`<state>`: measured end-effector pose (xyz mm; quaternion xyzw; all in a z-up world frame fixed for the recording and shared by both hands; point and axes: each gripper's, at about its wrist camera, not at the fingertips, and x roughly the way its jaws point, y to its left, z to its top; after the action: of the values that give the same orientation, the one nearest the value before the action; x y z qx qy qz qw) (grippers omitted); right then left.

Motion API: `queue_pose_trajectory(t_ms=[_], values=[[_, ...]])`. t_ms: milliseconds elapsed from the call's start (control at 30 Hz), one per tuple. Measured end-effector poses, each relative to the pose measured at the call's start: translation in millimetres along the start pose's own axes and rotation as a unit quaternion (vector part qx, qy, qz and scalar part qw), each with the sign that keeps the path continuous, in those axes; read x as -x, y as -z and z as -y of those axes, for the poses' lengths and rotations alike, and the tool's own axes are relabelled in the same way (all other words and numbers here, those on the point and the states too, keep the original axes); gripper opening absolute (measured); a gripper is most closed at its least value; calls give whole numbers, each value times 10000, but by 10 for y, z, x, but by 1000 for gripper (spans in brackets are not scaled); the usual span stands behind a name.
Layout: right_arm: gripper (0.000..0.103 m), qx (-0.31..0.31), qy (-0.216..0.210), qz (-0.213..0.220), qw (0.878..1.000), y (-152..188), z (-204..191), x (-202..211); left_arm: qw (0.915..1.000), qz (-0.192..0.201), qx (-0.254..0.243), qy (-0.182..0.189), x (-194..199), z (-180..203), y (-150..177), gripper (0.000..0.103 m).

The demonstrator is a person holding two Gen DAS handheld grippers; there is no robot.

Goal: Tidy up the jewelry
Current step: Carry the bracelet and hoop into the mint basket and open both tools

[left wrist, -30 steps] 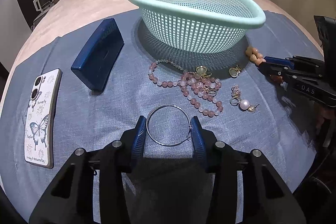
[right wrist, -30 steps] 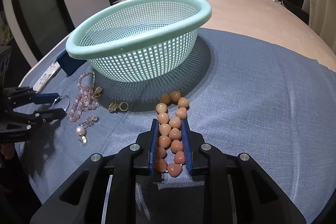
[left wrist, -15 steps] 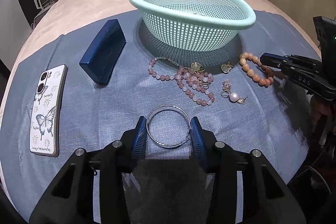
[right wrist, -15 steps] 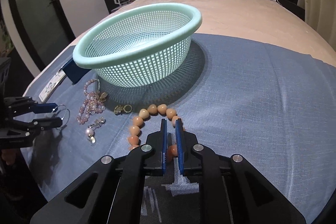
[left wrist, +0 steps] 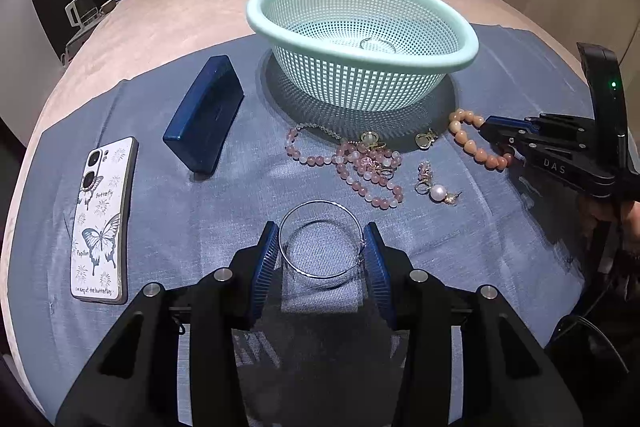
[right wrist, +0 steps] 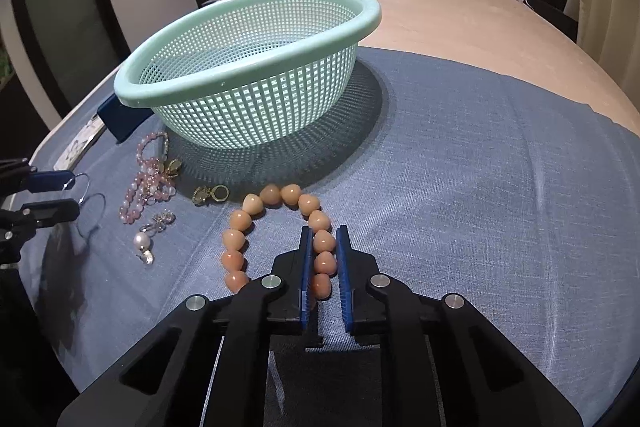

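A wide bed [right wrist: 460, 11] carries a blue cloth [right wrist: 480, 167] on which everything lies. The mint mesh basket [left wrist: 400, 83] stands at the far middle of the cloth, with one thin silver ring [left wrist: 377, 43] on its floor. Left of it lies a dark blue case [left wrist: 204, 115], closed, and further left a phone [left wrist: 102, 219] face down; its butterfly cover reads "Butterfly" and "Papilion", with a small bottom line too fine to read surely. The right gripper [right wrist: 323, 251], marked "DAS" on its body, is clamped on one side of the peach bead bracelet [right wrist: 240, 223], whose other beads rest on the cloth just in front of the basket. The left gripper [left wrist: 322, 247] is closed on the silver hoop [left wrist: 320, 203], held across its width. Between them lie a pink bead necklace [left wrist: 352, 167], a pearl earring [left wrist: 438, 191] and a small gold earring [left wrist: 425, 139].
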<state>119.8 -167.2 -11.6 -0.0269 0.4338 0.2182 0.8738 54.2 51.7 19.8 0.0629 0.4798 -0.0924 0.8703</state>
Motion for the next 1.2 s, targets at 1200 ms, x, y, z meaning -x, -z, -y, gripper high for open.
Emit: queue_pose_trajectory(t_ms=[1200], values=[[11, -150, -1967, 1249, 9724, -1052, -104, 917, 9947, 776, -635, 215, 320, 163, -1075, 45]])
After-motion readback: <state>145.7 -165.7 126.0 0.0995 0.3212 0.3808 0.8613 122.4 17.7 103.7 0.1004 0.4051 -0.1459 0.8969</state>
